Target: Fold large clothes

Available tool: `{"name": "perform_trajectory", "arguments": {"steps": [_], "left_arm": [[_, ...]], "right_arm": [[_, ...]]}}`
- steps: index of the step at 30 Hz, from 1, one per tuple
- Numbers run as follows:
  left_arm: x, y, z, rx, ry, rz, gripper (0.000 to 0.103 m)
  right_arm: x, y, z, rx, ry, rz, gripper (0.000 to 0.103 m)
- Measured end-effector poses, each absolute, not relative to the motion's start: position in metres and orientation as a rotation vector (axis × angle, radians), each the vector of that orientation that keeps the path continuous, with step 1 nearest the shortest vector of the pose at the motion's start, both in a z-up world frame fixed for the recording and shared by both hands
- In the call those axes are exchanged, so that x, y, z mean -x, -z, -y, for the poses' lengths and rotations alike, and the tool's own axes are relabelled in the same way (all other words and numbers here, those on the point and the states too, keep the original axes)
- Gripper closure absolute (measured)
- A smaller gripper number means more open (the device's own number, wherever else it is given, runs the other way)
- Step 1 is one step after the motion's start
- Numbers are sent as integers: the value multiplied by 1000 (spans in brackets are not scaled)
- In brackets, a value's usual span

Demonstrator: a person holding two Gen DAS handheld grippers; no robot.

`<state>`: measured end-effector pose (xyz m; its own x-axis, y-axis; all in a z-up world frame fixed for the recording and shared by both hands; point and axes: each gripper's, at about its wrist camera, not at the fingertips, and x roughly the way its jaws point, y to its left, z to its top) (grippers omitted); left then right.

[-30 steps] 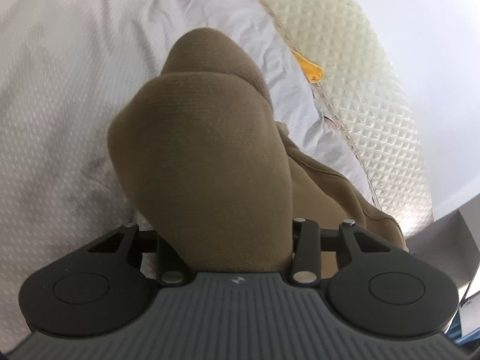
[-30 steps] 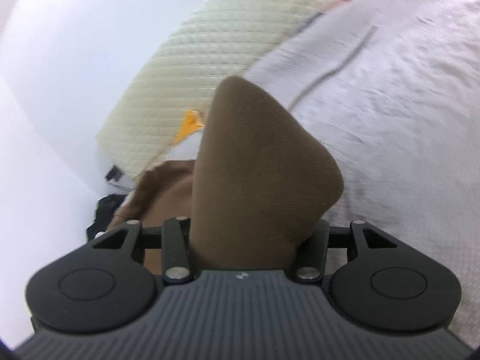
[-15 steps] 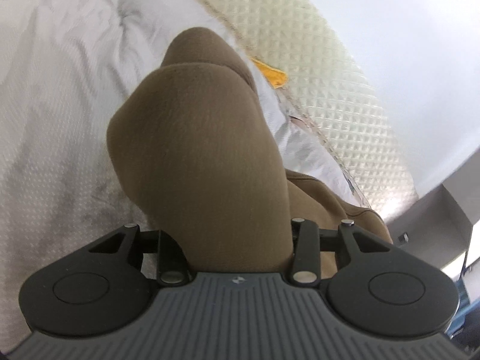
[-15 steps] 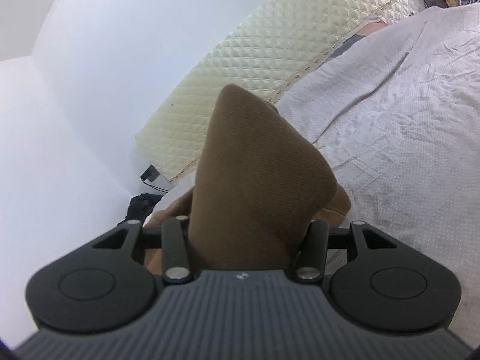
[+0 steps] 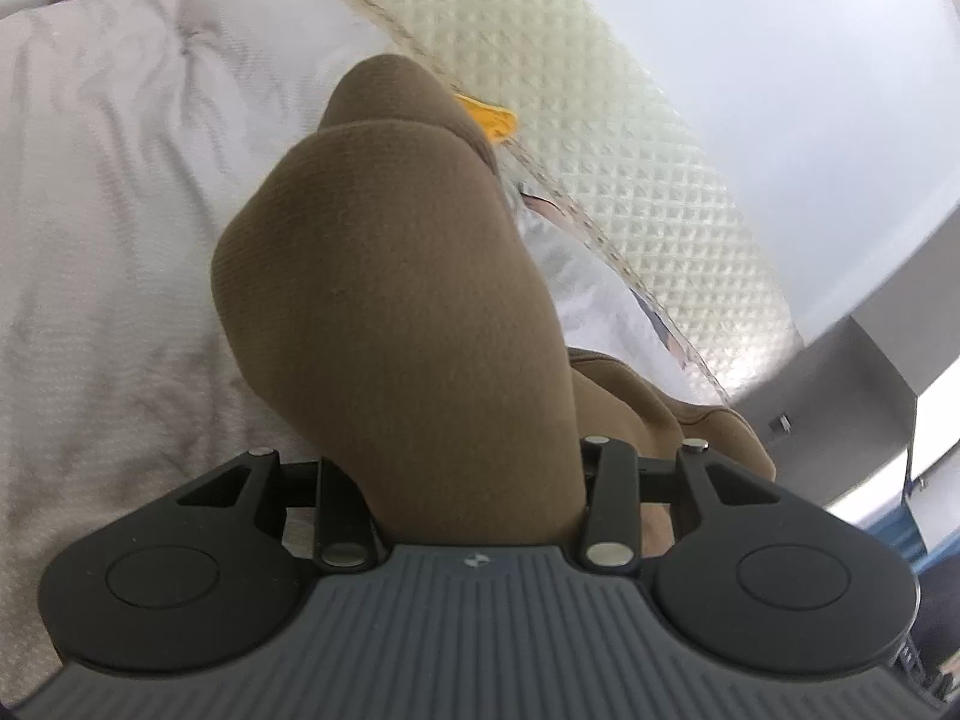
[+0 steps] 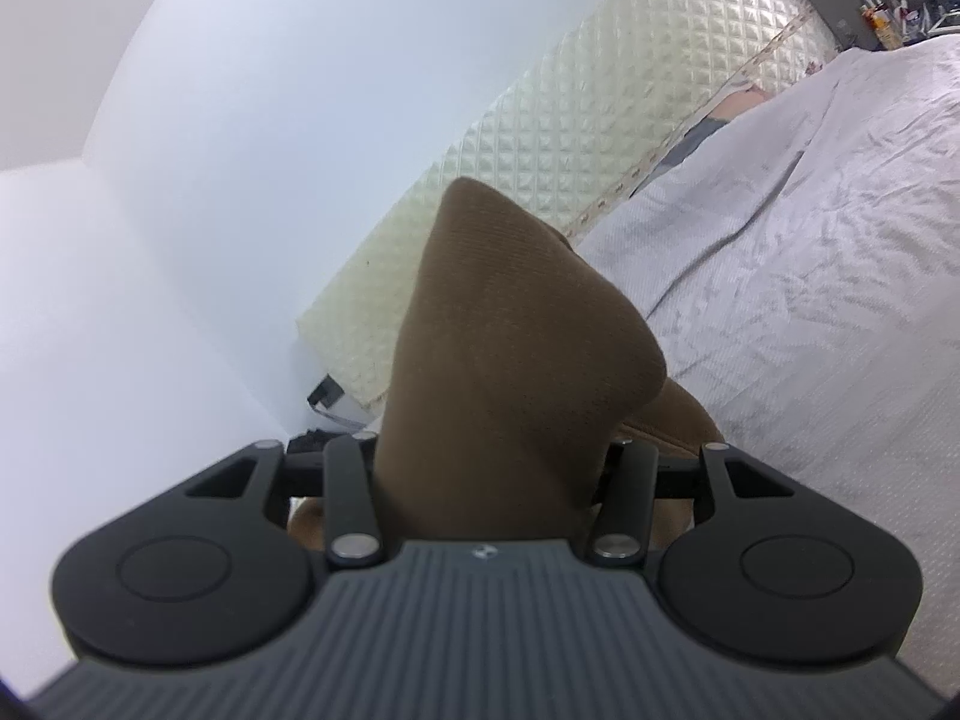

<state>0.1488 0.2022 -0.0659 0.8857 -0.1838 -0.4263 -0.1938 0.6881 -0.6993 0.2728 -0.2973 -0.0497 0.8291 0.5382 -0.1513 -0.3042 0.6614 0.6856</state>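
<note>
Both grippers, left (image 5: 474, 480) and right (image 6: 486, 468), pinch bunched brown garment (image 5: 390, 312); thick wads could slip out mid-lift.

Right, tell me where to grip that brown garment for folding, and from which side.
Grip the brown garment at its bunched edges, one in each set of jaws, coming from the near side over the bedsheet. Both ends already bulge thick between the jaws, so the hold looks secure.
</note>
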Motion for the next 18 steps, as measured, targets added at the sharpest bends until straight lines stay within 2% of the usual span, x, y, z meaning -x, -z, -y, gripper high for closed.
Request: {"name": "perform_trajectory", "arguments": {"steps": [11, 18], "left_arm": [[-208, 18, -145, 779, 117, -509, 58], [-294, -19, -90, 731, 197, -501, 58]], "right_arm": [[-289, 4, 346, -696, -445, -214, 52], [-332, -28, 392, -669, -407, -138, 52]]}}
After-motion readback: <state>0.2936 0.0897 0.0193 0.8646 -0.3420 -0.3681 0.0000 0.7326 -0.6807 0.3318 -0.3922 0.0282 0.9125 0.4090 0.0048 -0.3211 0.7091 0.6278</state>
